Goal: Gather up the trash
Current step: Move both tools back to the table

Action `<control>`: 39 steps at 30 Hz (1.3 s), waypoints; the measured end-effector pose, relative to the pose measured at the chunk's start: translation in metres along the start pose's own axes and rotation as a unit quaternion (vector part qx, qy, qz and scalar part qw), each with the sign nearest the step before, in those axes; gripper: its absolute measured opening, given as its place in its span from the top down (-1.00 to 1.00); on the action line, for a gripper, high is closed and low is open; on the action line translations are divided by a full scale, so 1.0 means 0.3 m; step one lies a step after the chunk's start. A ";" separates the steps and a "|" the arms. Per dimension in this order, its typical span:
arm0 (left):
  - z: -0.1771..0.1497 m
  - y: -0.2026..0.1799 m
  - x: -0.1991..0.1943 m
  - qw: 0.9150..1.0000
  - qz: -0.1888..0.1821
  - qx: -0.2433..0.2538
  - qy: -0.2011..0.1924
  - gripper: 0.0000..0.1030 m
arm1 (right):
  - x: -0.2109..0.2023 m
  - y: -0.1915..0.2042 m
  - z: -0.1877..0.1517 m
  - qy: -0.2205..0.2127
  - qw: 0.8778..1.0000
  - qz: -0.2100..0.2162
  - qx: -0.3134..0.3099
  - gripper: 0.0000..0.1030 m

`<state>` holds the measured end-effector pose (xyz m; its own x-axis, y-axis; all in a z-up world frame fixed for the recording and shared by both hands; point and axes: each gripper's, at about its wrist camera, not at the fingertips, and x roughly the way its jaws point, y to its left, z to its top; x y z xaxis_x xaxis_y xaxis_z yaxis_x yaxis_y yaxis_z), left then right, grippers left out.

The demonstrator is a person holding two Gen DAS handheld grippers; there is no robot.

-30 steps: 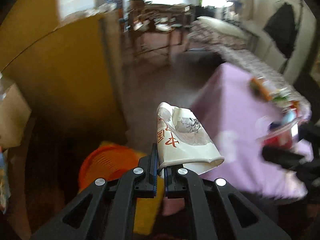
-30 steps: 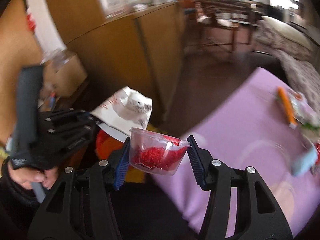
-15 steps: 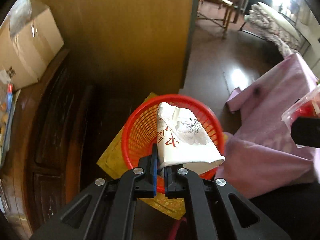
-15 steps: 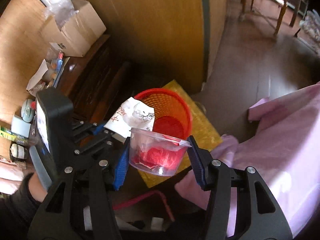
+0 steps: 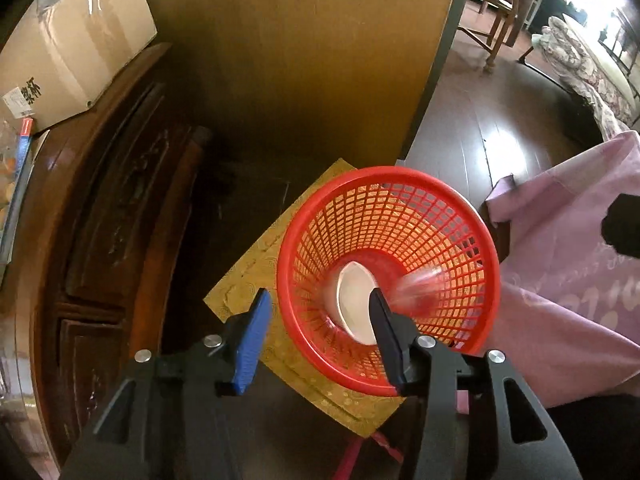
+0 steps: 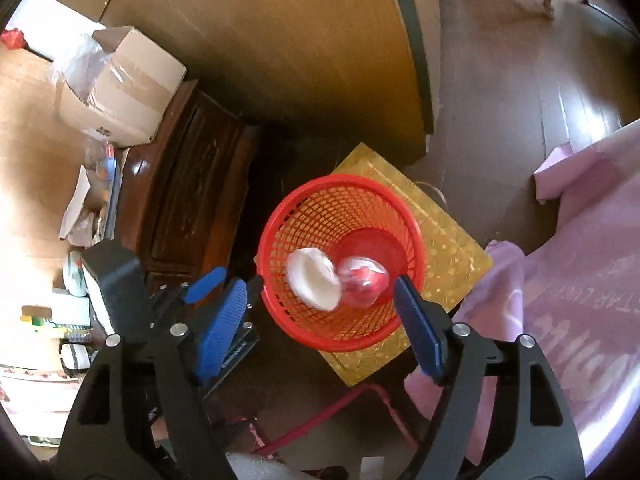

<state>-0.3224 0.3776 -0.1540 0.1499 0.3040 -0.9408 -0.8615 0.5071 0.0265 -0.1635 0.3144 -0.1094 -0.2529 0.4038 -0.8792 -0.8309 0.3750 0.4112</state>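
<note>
Nearest the left wrist camera, the left gripper (image 5: 320, 332) has its jaws spread wide with nothing between them, poised above a red mesh wastebasket (image 5: 486, 320). The right gripper (image 6: 320, 308) also has its jaws spread and bare, above the same basket (image 6: 276, 240).

Inside the basket lie 2 pieces of trash: a white paper cup (image 6: 314, 282) against the left wall and, touching it, a clear plastic cup with red contents (image 6: 362, 280). The left view shows the paper cup (image 5: 354, 300) partly hidden by its right jaw, and the plastic cup (image 5: 416, 288) only as a motion-blurred streak. Only the right view shows the left gripper (image 6: 222, 286) from outside, just left of the rim.

The basket stands on a gold mat (image 6: 448, 248) on dark wooden floorboards (image 6: 500, 80). A pink cloth (image 6: 580, 300) crowds its right side; a dark carved cabinet (image 5: 112, 208) stands near on the left, carrying a cardboard box (image 5: 76, 40). A tall yellow-brown panel (image 5: 304, 48) rises behind. Open floor stretches to the far right.
</note>
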 end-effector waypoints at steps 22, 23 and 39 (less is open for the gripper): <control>0.075 -0.532 -0.401 0.983 -0.122 0.088 -0.103 -0.35 | -0.709 -0.409 -0.365 -0.240 0.954 -0.169 0.058 -0.68; 0.072 -0.584 -0.422 0.981 -0.130 0.097 -0.108 -0.40 | -0.731 -0.442 -0.391 -0.247 0.951 -0.175 0.066 -0.70; -0.050 -1.260 -0.537 0.951 -0.192 0.205 -0.127 -0.73 | -1.024 -0.983 -0.722 -0.347 0.867 -0.289 0.212 -0.87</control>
<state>-0.0283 0.1249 -0.0176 0.5727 0.1901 -0.7974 -0.4649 0.8765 -0.1250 0.0519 -0.1011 -0.0127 0.6256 0.3954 -0.6725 -0.4254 0.8955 0.1308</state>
